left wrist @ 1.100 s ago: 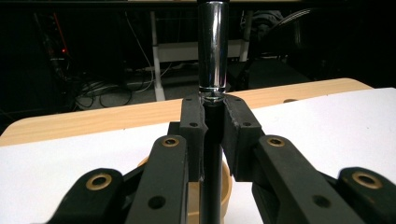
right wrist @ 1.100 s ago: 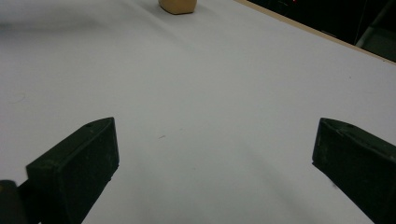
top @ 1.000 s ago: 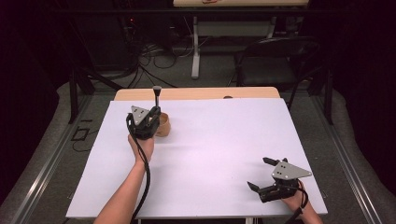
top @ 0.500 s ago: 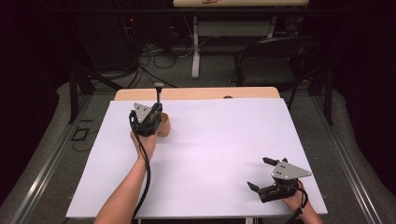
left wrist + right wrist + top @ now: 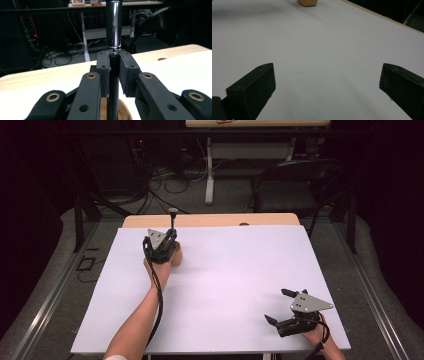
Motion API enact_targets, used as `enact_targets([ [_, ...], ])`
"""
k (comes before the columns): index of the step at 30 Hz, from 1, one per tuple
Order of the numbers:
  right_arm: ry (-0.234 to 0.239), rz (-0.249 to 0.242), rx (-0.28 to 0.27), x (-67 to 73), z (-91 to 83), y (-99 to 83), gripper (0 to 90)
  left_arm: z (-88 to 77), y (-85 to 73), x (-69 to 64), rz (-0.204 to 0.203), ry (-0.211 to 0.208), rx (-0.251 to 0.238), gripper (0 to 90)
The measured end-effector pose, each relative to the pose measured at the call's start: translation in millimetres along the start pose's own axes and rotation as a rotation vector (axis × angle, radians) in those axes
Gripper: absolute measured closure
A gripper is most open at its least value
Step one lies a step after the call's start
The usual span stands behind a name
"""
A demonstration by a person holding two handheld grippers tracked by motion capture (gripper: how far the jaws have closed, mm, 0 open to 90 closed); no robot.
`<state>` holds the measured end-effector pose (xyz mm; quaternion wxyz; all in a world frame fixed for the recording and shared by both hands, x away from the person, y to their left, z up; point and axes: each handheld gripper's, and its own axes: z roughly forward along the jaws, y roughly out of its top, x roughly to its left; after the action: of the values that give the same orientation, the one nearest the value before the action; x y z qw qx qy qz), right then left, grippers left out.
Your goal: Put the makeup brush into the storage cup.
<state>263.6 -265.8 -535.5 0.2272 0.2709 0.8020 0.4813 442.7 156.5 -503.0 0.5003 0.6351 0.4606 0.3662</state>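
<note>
At the far left of the white worktop [image 5: 225, 285], an upright black rod [image 5: 114, 75] with a chrome tip is clamped by the left tongs [image 5: 161, 245] above a wooden holder [image 5: 176, 256]. The right tongs [image 5: 281, 312] rest near right, jaws spread and empty. The rod is best kept vertical and lifted straight.

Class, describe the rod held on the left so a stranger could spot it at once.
Start at the white table and go to its far left part, where the left tool is shut on an upright rod. The rod stands over a small wooden holder; its shiny metal top sets it apart.
</note>
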Motion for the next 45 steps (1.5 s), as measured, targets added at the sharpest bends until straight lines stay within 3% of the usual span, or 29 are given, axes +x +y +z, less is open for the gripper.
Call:
enact_targets([
  [23,-0.001,0.003,0.003,-0.2,0.3,-0.3,0.1,7.8,-12.2,1.1,-0.006,0.007,0.056,78.6],
  [25,-0.001,0.002,0.002,-0.3,0.2,-0.3,0.0,6.6,-12.3,0.4,0.001,0.005,0.055,73.4],
  [26,-0.003,0.004,-0.002,-0.2,0.5,-0.5,0.0,5.3,-11.4,0.5,0.008,-0.007,0.057,57.6],
  [27,-0.003,0.004,-0.002,-0.2,0.5,-0.5,0.0,4.5,-10.8,0.3,0.012,-0.009,0.058,57.6],
  [31,-0.004,0.005,0.002,-0.9,-0.1,-0.5,0.1,-1.2,-6.7,-0.3,0.035,-0.013,0.077,39.6],
  [33,-0.004,0.005,0.006,-1.2,0.0,-0.4,0.1,-4.7,-5.0,-0.1,0.044,-0.024,0.082,23.2],
  [38,-0.005,0.008,0.010,-2.1,0.6,-0.7,0.0,-12.7,-0.7,0.4,0.072,-0.083,0.116,13.2],
  [45,-0.012,0.012,0.011,-2.6,0.8,-0.7,0.0,-26.3,2.2,3.5,0.078,-0.116,0.157,5.6],
])
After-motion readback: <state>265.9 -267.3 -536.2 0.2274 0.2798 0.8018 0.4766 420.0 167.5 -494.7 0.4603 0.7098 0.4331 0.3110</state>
